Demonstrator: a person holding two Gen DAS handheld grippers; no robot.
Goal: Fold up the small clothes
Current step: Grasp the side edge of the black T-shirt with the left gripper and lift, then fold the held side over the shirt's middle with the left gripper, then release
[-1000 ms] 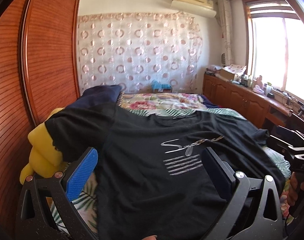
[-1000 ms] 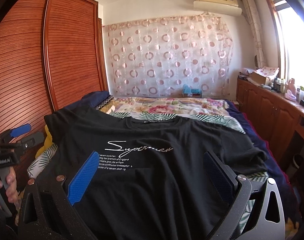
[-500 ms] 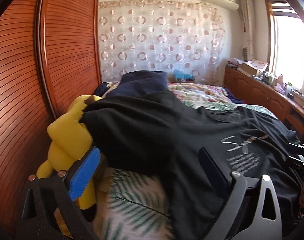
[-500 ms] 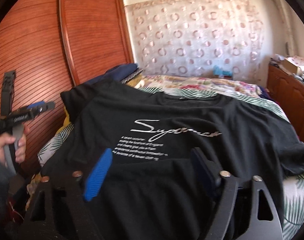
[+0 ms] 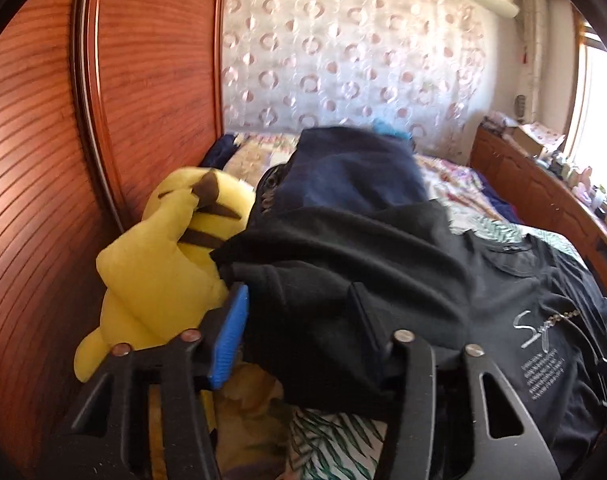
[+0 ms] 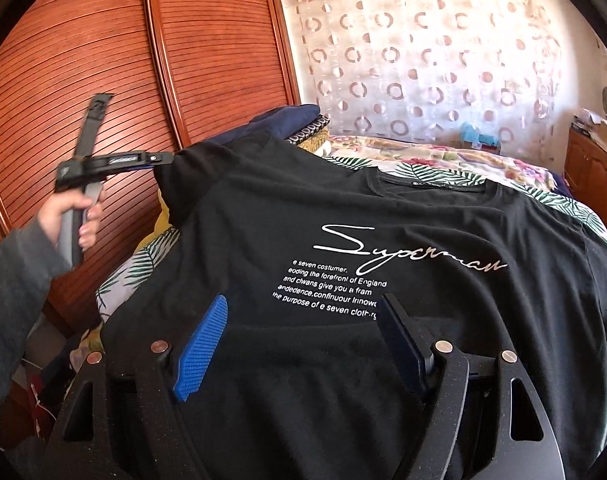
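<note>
Left wrist view: left tongs closing around the sleeve of the black T-shirt beside a yellow plush toy — pads not yet pressing.

Right wrist view: T-shirt spread flat on the bed, unfolded; right tongs wide, empty — tilted down over the hem.

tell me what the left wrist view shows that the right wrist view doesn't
Only the left wrist view: the whole yellow plush toy against the wardrobe, and the left gripper closing around the black t-shirt sleeve. Only the right wrist view: the shirt's full printed text, the hand holding the left gripper, and the right gripper above the hem. Both share: the t-shirt, the wardrobe and the curtain.
</note>
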